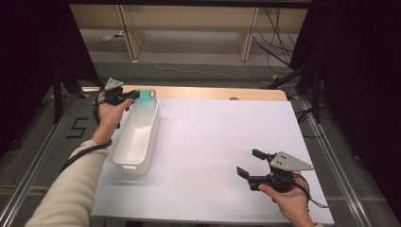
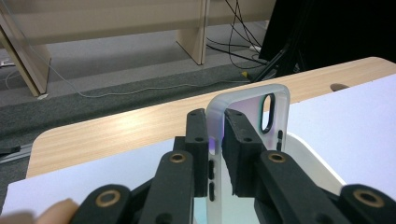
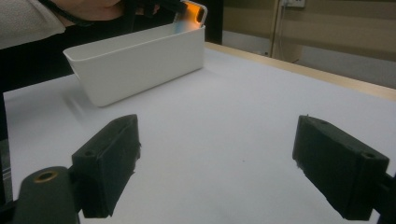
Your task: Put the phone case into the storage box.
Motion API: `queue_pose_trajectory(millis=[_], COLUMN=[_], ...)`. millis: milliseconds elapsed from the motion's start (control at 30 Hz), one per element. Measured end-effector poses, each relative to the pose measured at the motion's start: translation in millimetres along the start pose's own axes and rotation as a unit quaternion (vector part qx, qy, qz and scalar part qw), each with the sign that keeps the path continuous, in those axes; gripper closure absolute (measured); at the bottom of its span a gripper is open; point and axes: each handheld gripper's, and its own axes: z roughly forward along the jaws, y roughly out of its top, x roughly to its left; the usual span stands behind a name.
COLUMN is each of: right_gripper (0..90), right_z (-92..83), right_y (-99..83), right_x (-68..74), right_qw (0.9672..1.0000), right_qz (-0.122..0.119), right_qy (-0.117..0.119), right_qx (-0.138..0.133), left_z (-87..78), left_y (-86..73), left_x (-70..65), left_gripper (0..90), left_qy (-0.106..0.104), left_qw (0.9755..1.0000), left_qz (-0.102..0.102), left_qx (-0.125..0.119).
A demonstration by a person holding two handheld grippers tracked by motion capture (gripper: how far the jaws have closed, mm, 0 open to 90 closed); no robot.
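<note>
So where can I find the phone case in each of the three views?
High view: the phone case is upper left, in the left gripper, over the far end of the white bin.
Left gripper view: the case stands upright at centre, clamped between the jaws.
Right gripper view: the case is at the top edge, above the bin.
Shared landmark: the white bin, whose rim curves behind the case.

High camera overlooks my worktop (image 1: 213, 156); my tongs' cameras sit close, low, both sharing the white bin (image 3: 140, 65).

I see white sheet (image 1: 213, 156) on wooden table (image 1: 213, 92), cables (image 1: 274, 33) on floor (image 1: 189, 71), wooden shelf legs (image 1: 130, 30) beyond.
</note>
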Motion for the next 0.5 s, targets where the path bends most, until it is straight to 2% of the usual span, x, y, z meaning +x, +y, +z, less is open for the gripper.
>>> queue_pose_trajectory(millis=[233, 500], right_gripper=[16.1, 16.1], right_z=[0.0, 0.2], right_y=[0.2, 0.0], right_x=[0.1, 0.2], right_qw=[1.0, 1.0], right_qz=[0.001, 0.003], right_qy=[0.001, 0.0], right_qx=[0.001, -0.003], left_z=[0.4, 3.1], left_y=[-0.6, -0.2], left_x=[-0.6, -1.3], left_gripper=[79.0, 76.3], left_qy=[0.004, 0.018], left_qw=[1.0, 0.9997], left_qz=[0.0, 0.007], left_qx=[0.002, 0.017])
